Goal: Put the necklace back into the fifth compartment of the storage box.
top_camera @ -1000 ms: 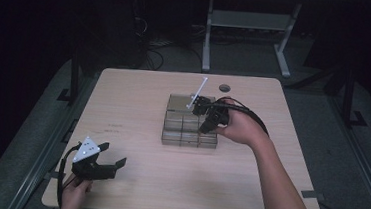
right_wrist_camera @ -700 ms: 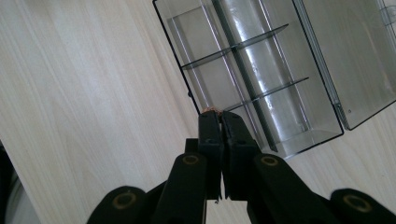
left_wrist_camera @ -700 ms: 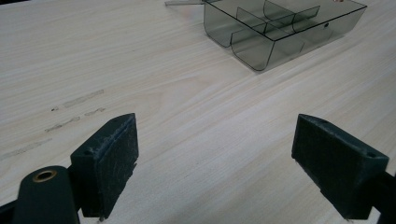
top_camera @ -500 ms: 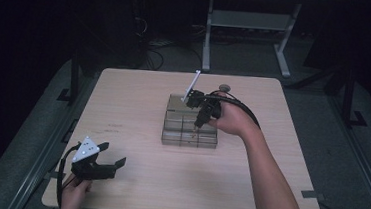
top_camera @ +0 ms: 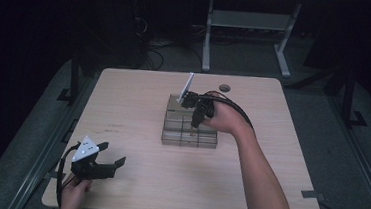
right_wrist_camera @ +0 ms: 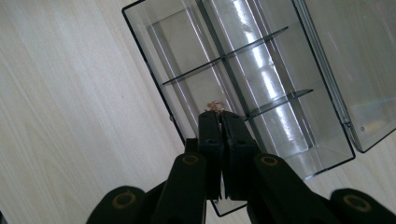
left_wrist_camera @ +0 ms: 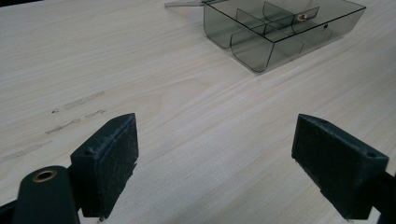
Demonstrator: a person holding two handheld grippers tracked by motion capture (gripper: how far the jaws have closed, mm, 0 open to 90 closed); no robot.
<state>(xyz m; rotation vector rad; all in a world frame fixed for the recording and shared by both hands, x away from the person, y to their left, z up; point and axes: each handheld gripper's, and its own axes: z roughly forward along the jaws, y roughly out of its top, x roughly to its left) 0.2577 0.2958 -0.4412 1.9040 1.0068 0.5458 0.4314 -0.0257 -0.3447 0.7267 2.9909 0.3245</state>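
A clear divided box (top_camera: 190, 130) with its lid raised is seen near the middle of the wooden table (top_camera: 139, 96), toward the far edge. The right gripper (right_wrist_camera: 218, 108) is held above the box's compartments, its jaws pressed together on a small copper-coloured piece (right_wrist_camera: 215, 105). The left gripper (top_camera: 111, 160) is kept by the table's near left corner, jaws spread wide with nothing between them.

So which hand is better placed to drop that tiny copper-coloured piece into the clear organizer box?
Right. The right gripper is shut on the small copper-coloured piece, directly above the compartmented box. The left gripper rests open over bare table, away from the box.
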